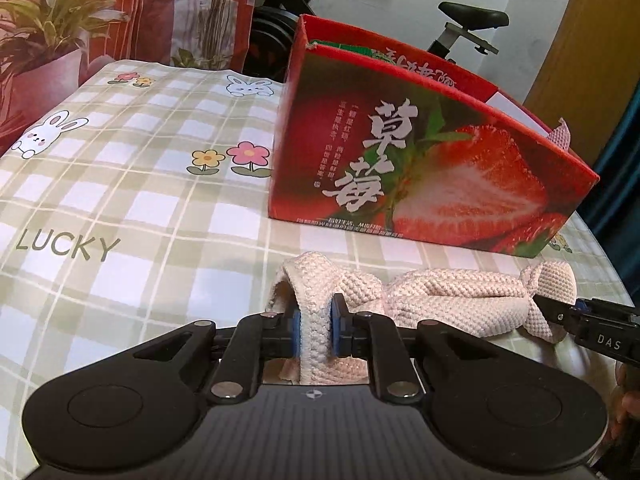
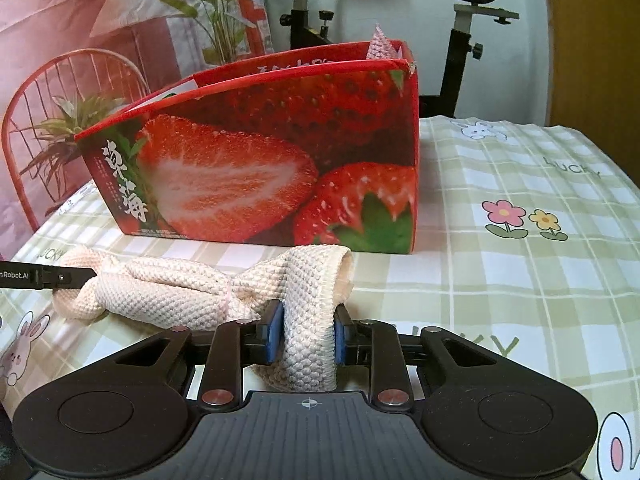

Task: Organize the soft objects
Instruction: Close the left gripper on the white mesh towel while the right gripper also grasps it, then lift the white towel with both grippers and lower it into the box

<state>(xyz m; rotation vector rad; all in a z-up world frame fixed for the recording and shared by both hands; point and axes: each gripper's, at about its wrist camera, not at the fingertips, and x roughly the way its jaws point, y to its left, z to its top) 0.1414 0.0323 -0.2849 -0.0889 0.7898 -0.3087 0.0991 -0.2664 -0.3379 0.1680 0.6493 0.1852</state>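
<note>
— Pink knitted cloth (image 1: pixel 436 292), twisted into a loose rope, lies on the table (image 1: pixel 132 208) just in front of a strawberry-printed box (image 1: pixel 420 168). Who has hold of it?

— Both tools. The left gripper (image 1: pixel 313 330) is clamped on one end, blue pads (image 1: pixel 295 330) pressing a looped fold from both sides. The right gripper (image 2: pixel 306 336) is closed on the opposite end in the same way, as its own camera shows.

— Why one at each end?

— Likely to control a limp thing. Held at a single point, the cloth would sag and trail; pinched at both ends it can be lifted as one bundle, or pulled straight for folding.

— And the box?

— Open at the top, standing on the checked tablecloth (image 2: pixel 520 280) with rabbits and flowers. A corner of similar pink fabric (image 2: pixel 380 46) pokes above its rim, so it appears to be where soft things go.

— How far along is the job?

— This piece is outside the box, resting on the table between the two grippers. The next move probably calls for raising both ends together to clear the front wall.

— Any risk?

— A slack middle could catch the cardboard edge and tip or push the box.
</note>
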